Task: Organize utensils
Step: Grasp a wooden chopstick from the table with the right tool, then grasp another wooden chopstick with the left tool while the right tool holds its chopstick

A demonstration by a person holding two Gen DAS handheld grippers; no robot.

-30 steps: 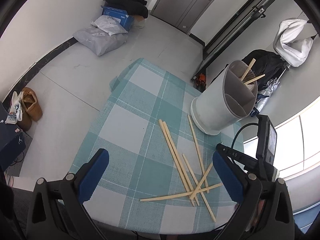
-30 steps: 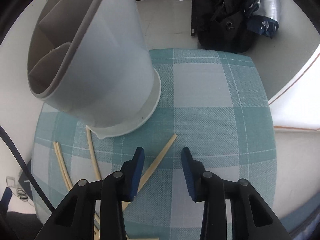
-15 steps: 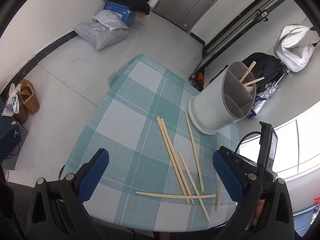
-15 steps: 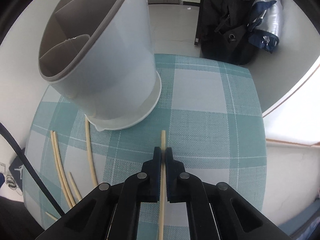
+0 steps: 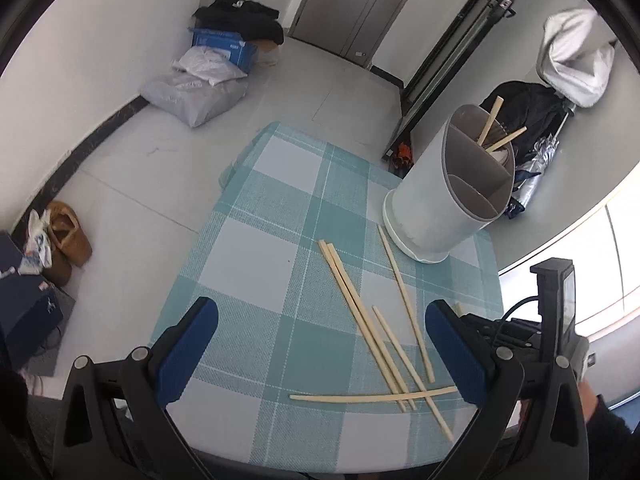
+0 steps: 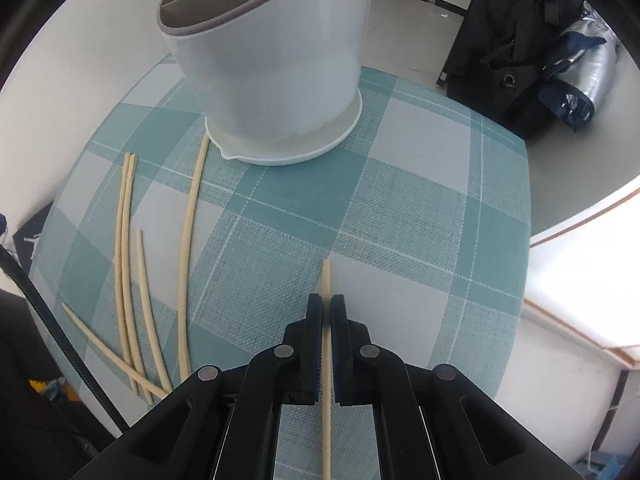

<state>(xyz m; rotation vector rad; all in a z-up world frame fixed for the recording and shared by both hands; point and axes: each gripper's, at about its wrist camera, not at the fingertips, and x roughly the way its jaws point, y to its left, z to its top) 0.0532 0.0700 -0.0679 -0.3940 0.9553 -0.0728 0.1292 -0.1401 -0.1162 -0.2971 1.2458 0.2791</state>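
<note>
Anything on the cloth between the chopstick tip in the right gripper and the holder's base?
Nothing: in the right wrist view, only bare checked tablecloth lies between the held chopstick and the utensil holder.

The surface [image 5: 256, 264] wears a teal-and-white checked cloth. Pale cream chopsticks [image 5: 362, 316] lie on it beside a white utensil holder [image 5: 436, 212] with grey rim and dividers. The left tool [image 5: 320, 352] has blue pads on black arms; the right tool [image 6: 326, 316] is black.
</note>
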